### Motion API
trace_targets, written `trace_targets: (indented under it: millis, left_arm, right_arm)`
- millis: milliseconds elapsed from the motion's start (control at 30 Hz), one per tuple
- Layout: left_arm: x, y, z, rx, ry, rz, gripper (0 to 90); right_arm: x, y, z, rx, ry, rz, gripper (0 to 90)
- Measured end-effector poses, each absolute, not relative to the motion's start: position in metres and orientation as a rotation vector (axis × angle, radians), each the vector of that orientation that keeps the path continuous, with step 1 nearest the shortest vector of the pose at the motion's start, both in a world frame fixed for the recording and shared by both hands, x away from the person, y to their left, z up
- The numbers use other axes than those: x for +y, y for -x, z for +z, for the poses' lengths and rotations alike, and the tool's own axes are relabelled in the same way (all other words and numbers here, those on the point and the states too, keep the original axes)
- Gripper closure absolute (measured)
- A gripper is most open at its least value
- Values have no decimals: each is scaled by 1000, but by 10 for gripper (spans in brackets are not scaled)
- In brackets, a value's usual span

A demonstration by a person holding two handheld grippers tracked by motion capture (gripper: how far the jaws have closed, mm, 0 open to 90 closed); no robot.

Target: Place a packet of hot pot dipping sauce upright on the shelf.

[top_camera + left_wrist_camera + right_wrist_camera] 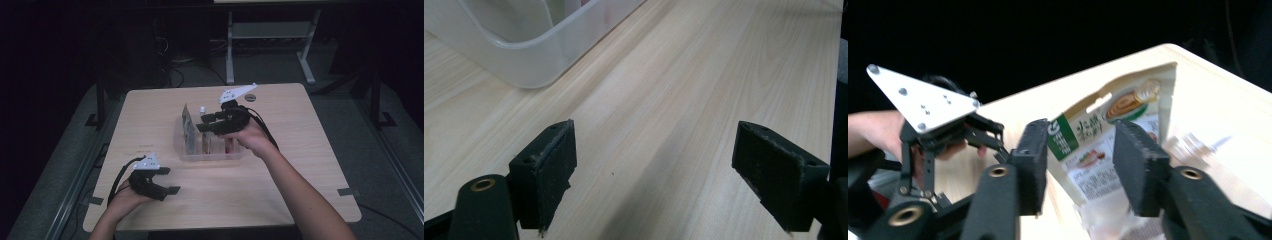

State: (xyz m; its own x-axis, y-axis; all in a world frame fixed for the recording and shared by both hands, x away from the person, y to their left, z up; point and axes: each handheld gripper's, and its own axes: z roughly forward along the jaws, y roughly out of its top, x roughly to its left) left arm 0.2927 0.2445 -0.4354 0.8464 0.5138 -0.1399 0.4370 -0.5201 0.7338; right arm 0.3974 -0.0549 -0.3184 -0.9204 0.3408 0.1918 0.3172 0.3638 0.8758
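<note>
**Clear plastic box and two grippers on a wooden table**

Pale wood is seen all over the table (280, 195). A clear plastic box (186, 156) is set near the middle of it. Inside the box, a food packet (189, 129) with green print is stood upright along the left wall. A small white-topped bottle (203, 109) is seen behind it, and other small things are packed beside it, too dark to be named.

The right gripper (209, 123) is held over the box, just above the things inside. Its jaws are held partly open. In the right gripper view, the food packet (1087, 150) is seen past the gap between the jaws, and it is not pressed by the pads. Nothing is gripped.

The left gripper (168, 181) is kept low over the table, near the front left, well apart from the box. Its jaws are spread wide and nothing is held. In the left gripper view, only bare wood is found between them, and a corner of the box (524, 65) is seen ahead.

Beyond the table, a dark floor and a white frame (230, 55) are seen.
</note>
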Motion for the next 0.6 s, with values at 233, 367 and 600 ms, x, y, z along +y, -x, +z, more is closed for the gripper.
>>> trace_targets:
  millis: [233,367,600]
  left_arm:
    - [243,-291,-435,695,-2202,120,171]
    - [243,-291,-436,694,-2201,118,171]
    - [243,-290,-436,690,-2208,112,171]
  right_arm:
    - [-68,-381,-314,2567,-604,1580,431]
    - [-77,-372,-313,2553,-611,1569,400]
    - [-92,-353,-317,2528,-616,1552,370]
